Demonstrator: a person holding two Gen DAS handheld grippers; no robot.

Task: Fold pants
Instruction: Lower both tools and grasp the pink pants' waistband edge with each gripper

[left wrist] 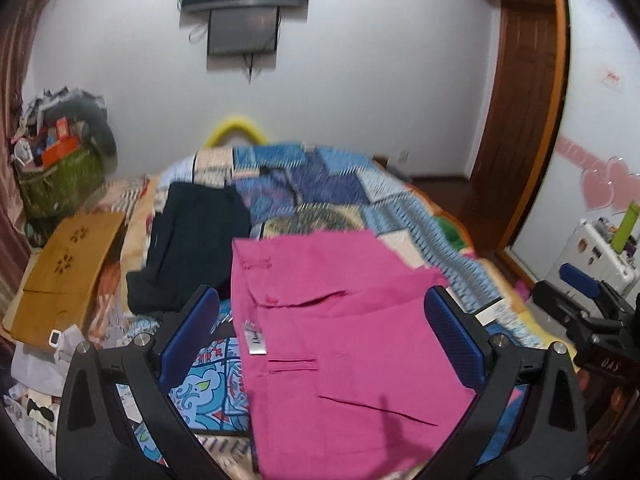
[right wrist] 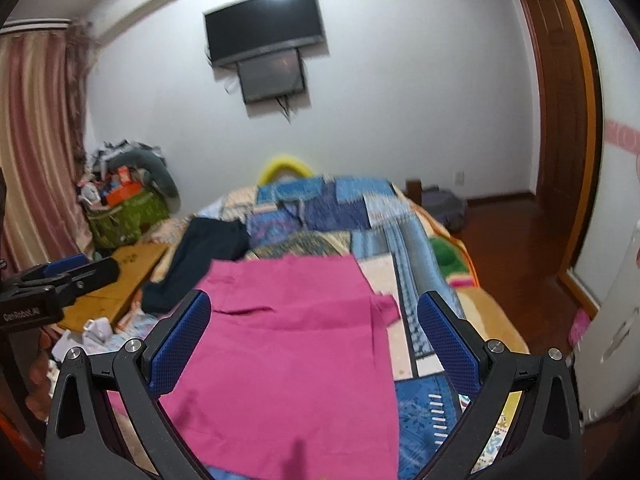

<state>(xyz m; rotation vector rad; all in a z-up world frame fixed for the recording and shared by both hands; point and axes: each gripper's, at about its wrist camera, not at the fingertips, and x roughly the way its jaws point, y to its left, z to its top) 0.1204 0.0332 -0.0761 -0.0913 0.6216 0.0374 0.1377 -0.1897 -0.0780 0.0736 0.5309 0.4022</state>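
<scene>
**Op:** Magenta cotton pants (left wrist: 340,340) lie flat on the patchwork quilt-covered bed (left wrist: 320,184), directly ahead of and below both claws, long axis running away from me toward the wall.

**Obs:** Claw state?

**Op:** Left gripper (left wrist: 324,340) wide, holding nothing. Right gripper (right wrist: 314,344) also wide and bare. I judge the left nearer the labelled waistband edge.

**Obs:** Blind spots?

**Op:** Near hem is cut off below frame. Dark navy garment (left wrist: 196,248) sits just beside the pants; whether they overlap, I can't tell.
</scene>
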